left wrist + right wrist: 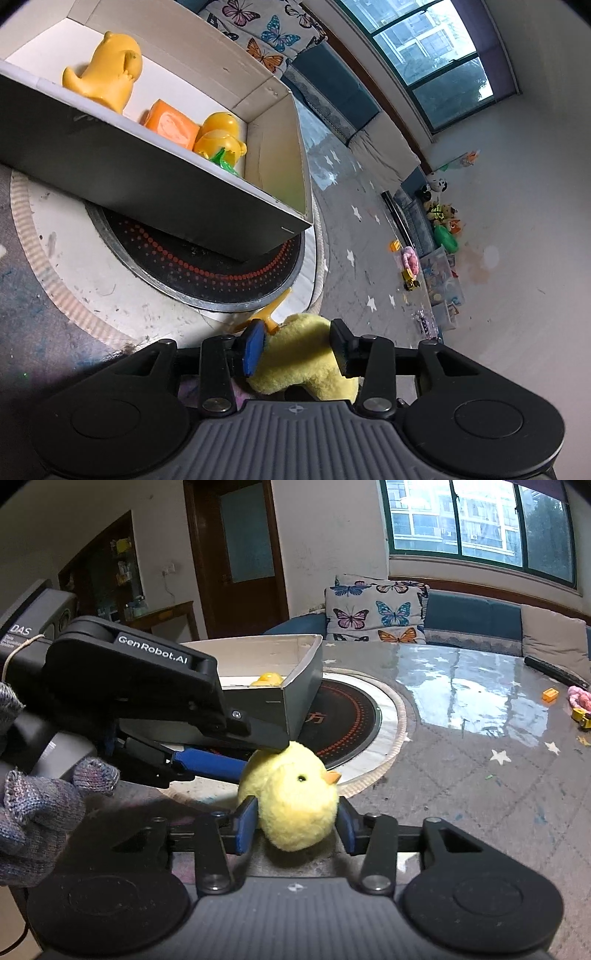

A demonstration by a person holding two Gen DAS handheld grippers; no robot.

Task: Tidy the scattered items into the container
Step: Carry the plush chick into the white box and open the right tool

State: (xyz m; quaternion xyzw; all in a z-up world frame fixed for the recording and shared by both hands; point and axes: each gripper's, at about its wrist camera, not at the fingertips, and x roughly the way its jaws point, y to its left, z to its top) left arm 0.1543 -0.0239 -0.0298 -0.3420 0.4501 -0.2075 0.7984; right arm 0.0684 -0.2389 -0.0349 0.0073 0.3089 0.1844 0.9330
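Observation:
A yellow plush chick [295, 797] sits on the table in front of the box. My right gripper [297, 821] has its blue pads [246, 821] on both sides of the chick, touching it. My left gripper [299, 349] also holds the chick [299, 362] between its pads; in the right wrist view it [255, 755] reaches in from the left, one finger [207, 762] against the chick's back. The grey cardboard box [177, 177] holds yellow toy animals [107, 70], an orange block [171, 127] and a green piece [223, 162].
The box [295, 698] stands on a round black induction plate [351, 716] set in the table. Small toys [569, 698] lie at the table's far right. A butterfly cushion [376, 609] and a sofa stand behind. More toys [439, 221] lie on the floor.

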